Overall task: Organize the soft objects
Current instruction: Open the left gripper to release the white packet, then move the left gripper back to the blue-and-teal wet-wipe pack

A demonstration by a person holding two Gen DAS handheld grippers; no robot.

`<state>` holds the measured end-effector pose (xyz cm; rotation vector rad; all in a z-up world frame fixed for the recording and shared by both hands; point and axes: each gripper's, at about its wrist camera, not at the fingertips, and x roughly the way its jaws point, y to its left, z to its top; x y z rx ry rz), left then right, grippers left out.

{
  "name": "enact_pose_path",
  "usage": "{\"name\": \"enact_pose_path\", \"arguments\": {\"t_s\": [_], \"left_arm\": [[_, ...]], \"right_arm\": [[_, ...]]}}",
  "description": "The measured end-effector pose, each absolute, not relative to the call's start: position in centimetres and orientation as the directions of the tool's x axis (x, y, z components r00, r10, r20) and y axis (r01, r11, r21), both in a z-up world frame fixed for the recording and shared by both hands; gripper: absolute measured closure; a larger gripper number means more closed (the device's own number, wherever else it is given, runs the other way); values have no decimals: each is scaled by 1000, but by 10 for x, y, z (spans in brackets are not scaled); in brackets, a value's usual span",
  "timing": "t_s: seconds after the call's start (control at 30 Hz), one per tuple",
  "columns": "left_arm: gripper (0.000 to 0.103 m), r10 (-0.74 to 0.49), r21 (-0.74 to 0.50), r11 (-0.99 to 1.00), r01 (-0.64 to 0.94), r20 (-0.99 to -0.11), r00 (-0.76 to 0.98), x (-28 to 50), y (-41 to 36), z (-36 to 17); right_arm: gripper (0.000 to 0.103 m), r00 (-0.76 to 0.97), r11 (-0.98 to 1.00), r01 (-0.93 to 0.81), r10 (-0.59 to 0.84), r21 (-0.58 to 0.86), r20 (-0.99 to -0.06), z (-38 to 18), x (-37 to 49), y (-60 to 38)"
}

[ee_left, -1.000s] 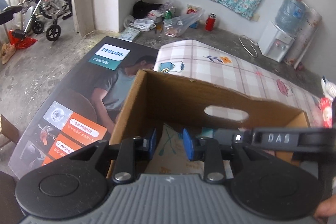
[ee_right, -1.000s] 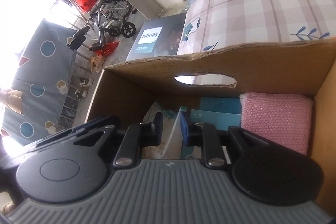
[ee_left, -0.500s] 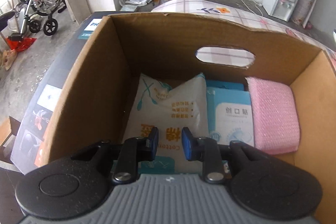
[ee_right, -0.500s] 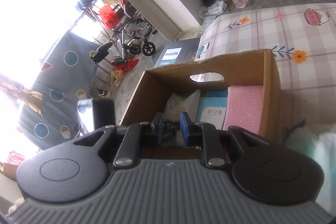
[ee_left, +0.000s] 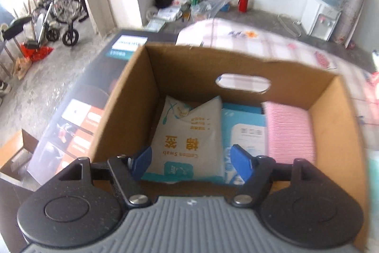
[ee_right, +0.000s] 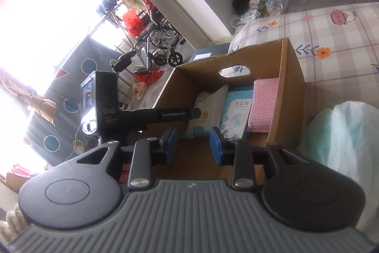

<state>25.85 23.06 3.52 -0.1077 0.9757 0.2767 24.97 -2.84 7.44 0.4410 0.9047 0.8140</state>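
Cotton swab pack (ee_left: 187, 141) lies in cardboard box (ee_left: 128, 96), below left gripper (ee_left: 191, 163); jaws opening, nothing gripped.

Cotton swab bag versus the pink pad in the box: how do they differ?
The cotton swab bag is white and glossy with printed yellow lettering; the pink pad is plain and textured. The bag sits at the left end of the cardboard box, the pad against the right wall. Both lie inside, untouched.
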Motion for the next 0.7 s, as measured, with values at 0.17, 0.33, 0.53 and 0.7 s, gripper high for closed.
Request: {"name": "enact_pose_path", "arguments": {"t_s": [0.17,0.33,0.53,0.7], "left_arm": [[25,104,-30,978,-208,-791,603,226,194,70],[25,-10,-83,993,-83,-764,645,206,137,85],[25,-144,-98,989,107,-751,644,203,56,86],[29,-236,-120,967,226,-759,607,212,-10,72]], "right_arm": [[61,402,625,-437,779,647,-481,86,230,-60],[58,457,655,-415,750,632,-477,93,211,-106],[56,554,730,-357,668,583,-497,96,194,-176],[56,627,801,-273,569,533,-533,91,192,-239]]}}
